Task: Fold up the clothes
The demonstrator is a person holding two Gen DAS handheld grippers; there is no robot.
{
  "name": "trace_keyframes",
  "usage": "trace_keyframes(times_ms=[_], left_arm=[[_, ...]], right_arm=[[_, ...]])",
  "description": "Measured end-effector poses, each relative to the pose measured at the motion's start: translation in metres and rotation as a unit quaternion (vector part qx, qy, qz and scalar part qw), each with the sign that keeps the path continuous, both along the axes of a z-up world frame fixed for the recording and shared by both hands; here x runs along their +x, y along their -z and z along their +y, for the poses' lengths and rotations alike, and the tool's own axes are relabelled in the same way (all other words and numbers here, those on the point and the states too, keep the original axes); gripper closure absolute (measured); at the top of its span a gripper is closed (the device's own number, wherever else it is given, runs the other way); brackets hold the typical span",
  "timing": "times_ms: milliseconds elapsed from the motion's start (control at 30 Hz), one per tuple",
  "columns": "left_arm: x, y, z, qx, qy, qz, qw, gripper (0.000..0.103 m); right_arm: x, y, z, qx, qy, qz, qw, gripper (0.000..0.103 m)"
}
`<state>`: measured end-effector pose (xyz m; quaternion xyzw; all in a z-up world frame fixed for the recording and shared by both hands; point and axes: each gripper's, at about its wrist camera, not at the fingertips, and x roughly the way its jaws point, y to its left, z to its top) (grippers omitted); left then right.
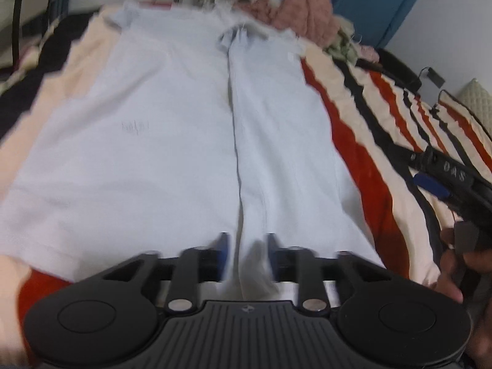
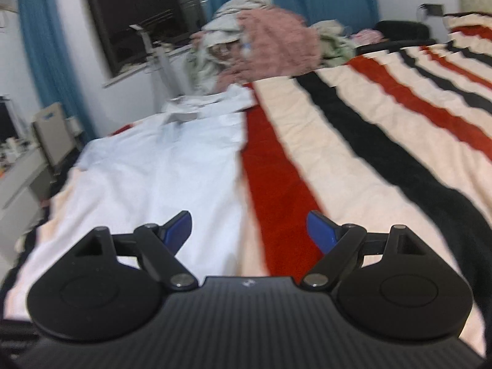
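- Our left gripper sits low over the near hem of the pale blue garment, its blue fingertips drawn close together with a bunched fold of that cloth pinched between them.
- Our right gripper hangs above the bed with its blue fingertips spread wide and nothing between them; beneath the gap we see the garment's right edge and a red stripe of the blanket.
- We see the pale blue garment spread lengthwise on the striped blanket, running away from us toward the far end of the bed, with a dark seam or opening down its middle.
- Its far end, where the collar seems to be, is rumpled and lies just beside the heap of clothes; motion blur keeps us from telling more.
- On the garment's left half, in the left wrist view, there is a small faint mark or print, too smeared to read.
- We see the striped blanket in cream, red and black bands, covering the bed to the right of the garment.
- At the far end of the bed lies a pile of clothes, pink and greenish-grey pieces heaped together.
- From the left wrist view, the right gripper shows at the right edge, over the blanket and well apart from the garment.
- Behind the bed, blue curtains frame a dark window.
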<state>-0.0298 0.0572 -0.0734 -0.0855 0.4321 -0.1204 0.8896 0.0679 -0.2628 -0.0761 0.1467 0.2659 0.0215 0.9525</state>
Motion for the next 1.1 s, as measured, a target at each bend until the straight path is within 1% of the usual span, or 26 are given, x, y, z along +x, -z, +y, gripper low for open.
trace_keyframes(times_ms=[33,67,100,133,200,267,333,400,533,567,633,667,700,733,800,833,867,967,1033,1100], left_arm=[[-0.003,-0.006,0.0,0.006,0.0,-0.012,0.9999,0.046],[-0.003,-0.013,0.0,0.011,-0.001,-0.02,0.9997,0.036],[-0.004,-0.021,0.0,0.013,-0.004,-0.029,0.9995,0.028],[-0.008,-0.031,0.001,0.015,-0.006,-0.043,0.9989,0.025],[-0.015,-0.051,0.002,0.02,-0.014,-0.068,0.9974,0.014],[-0.022,-0.073,0.003,0.02,-0.021,-0.089,0.9956,0.008],[-0.032,-0.095,0.005,0.021,-0.026,-0.108,0.9935,0.005],[-0.04,-0.115,0.007,0.029,-0.032,-0.128,0.9908,0.004],[-0.055,-0.156,0.009,0.049,-0.044,-0.164,0.9843,0.002],[-0.057,-0.165,0.01,0.058,-0.048,-0.166,0.9833,0.001],[-0.054,-0.183,0.012,0.082,-0.087,-0.159,0.9799,0.001],[-0.051,-0.192,0.015,0.084,-0.101,-0.157,0.9788,0.001],[-0.045,-0.199,0.016,0.078,-0.103,-0.156,0.9793,0.001],[-0.039,-0.203,0.016,0.074,-0.099,-0.157,0.9798,0.001],[-0.028,-0.21,0.016,0.07,-0.09,-0.16,0.9805,0.001],[-0.023,-0.209,0.017,0.068,-0.085,-0.165,0.9802,0.001],[-0.018,-0.201,0.02,0.061,-0.083,-0.172,0.9798,0.001],[-0.001,-0.174,0.033,0.032,-0.082,-0.19,0.9779,0.001],[0.011,-0.147,0.039,0.036,-0.079,-0.2,0.976,0.001],[0.025,-0.123,0.046,0.053,-0.085,-0.188,0.9771,0.002]], right_arm=[[-0.005,-0.004,0.004,0.004,-0.012,-0.003,1.0,0.02],[-0.009,-0.011,0.007,0.001,-0.016,-0.01,1.0,0.02],[-0.015,-0.019,0.007,0.002,-0.017,-0.017,1.0,0.02],[-0.02,-0.028,0.008,0.002,-0.017,-0.024,1.0,0.02],[-0.031,-0.045,0.009,0.003,-0.018,-0.037,0.999,0.02],[-0.044,-0.064,0.01,0.007,-0.024,-0.047,0.999,0.02],[-0.053,-0.083,0.012,-0.001,-0.031,-0.049,0.998,0.02],[-0.06,-0.105,0.017,-0.013,-0.035,-0.05,0.998,0.02],[-0.063,-0.148,0.025,-0.011,-0.043,-0.052,0.998,0.02],[-0.061,-0.16,0.027,-0.011,-0.047,-0.05,0.998,0.02],[-0.055,-0.179,0.028,-0.01,-0.059,-0.047,0.997,0.02],[-0.052,-0.189,0.027,-0.011,-0.061,-0.047,0.997,0.02],[-0.049,-0.197,0.026,-0.013,-0.063,-0.049,0.997,0.02],[-0.044,-0.204,0.026,-0.024,-0.063,-0.051,0.996,0.02],[-0.031,-0.212,0.027,-0.054,-0.061,-0.055,0.995,0.02],[-0.024,-0.214,0.029,-0.07,-0.059,-0.056,0.994,0.02],[-0.014,-0.213,0.031,-0.082,-0.059,-0.054,0.993,0.02],[0.021,-0.196,0.041,-0.095,-0.065,-0.037,0.993,0.02],[0.044,-0.182,0.05,-0.108,-0.074,-0.028,0.991,0.02],[0.075,-0.163,0.07,-0.127,-0.09,-0.023,0.987,0.02]])
